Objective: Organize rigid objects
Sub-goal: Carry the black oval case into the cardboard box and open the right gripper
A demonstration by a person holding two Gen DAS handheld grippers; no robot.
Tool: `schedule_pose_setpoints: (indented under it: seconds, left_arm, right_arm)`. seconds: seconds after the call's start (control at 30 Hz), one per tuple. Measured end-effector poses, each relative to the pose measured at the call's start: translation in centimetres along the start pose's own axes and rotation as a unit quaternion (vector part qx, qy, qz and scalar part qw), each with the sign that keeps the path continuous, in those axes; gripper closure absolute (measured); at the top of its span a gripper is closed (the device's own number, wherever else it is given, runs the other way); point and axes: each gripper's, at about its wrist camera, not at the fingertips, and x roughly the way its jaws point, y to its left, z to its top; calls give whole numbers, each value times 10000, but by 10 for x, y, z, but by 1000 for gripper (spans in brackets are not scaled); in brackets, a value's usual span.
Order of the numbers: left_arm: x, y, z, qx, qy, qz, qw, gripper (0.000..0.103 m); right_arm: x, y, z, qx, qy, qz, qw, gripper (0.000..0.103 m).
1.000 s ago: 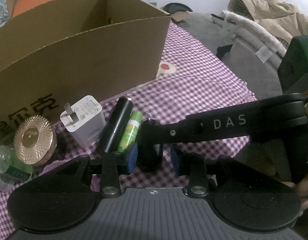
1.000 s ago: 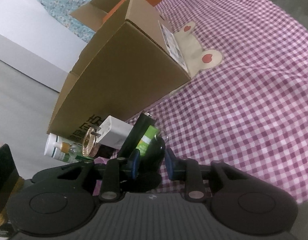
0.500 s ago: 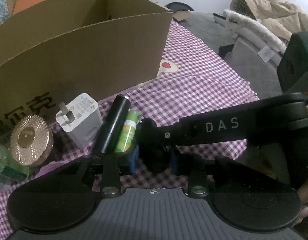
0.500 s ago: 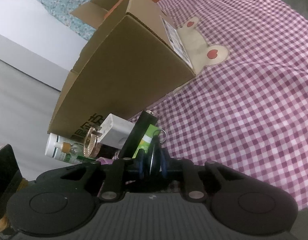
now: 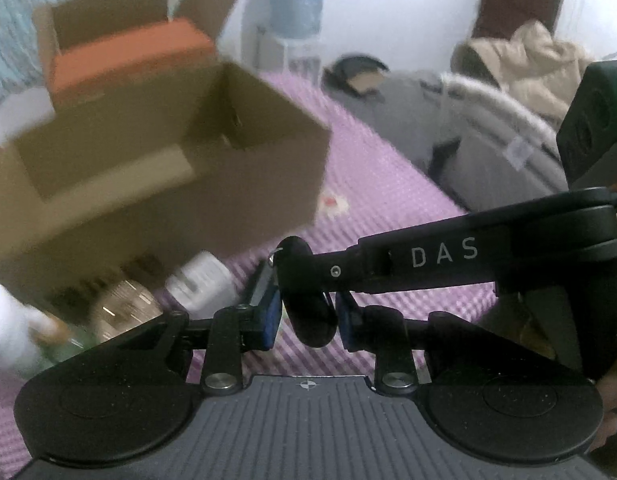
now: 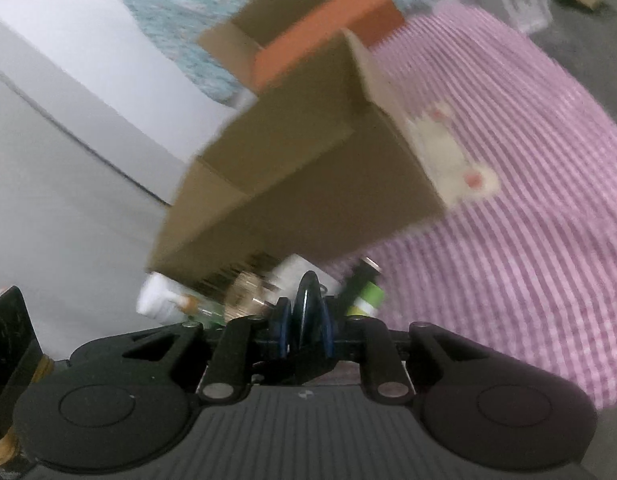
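- At six o'clock in the left wrist view, the left tongs [image 5: 307, 320] are clamped across the width of a small black oval fob [image 5: 308, 316], blue pads pressing on its two edges.
- From three o'clock the right tongs [image 5: 298, 268] reach in and grip the fob's upper part. A thin metal ring [image 5: 277, 253] shows at the top, so the fob is held by both tools and seems off the purple checked cloth [image 5: 388, 208].
- White capitals "DAS" [image 5: 444, 250] on the right tool's finger are the only writing that can be read.
- Toward ten o'clock stands the open cardboard box [image 5: 168, 184], the likely place for the fob. Black print low on its front wall is too blurred to read.
- At eight o'clock lie a white charger [image 5: 200, 284] and a gold round lid [image 5: 124, 312], both smeared.
- At six o'clock in the right wrist view, the right tongs are pressed together on the fob's flat faces. It shows edge-on as a thin disc.
- Judged from this, the fob is light, stiff and flat, with a smooth shell that could twist or slip in a narrow pinch. The flat faces give the surest hold, the ring the poorest.
- At five o'clock of the fob lie a green cylinder [image 6: 368, 300] and a black cylinder [image 6: 358, 280]. At nine o'clock lies a white bottle [image 6: 160, 304]. Their labels cannot be read.
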Motion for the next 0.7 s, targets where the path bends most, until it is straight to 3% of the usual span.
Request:
schedule_pose_setpoints:
  seconds: [0.17,0.3,0.53,0.7]
  left_arm:
    - [-34,26,29,-64,-472,386,9981,75]
    - [-41,59,58,-327,-498,653,9961,75]
    - [6,134,109,-1135,244,903,9891,75]
    - [45,175,120,-1465,733,1217,9790,75]
  right_arm:
    - [-2,52,33,-694,-199,315,9969,85]
    - [22,83,73,-1041,-53,614,9927,85]
    - [123,101,146,-771,972,812,9889,85]
    - [189,93,170,-336,1531,755,9847,85]
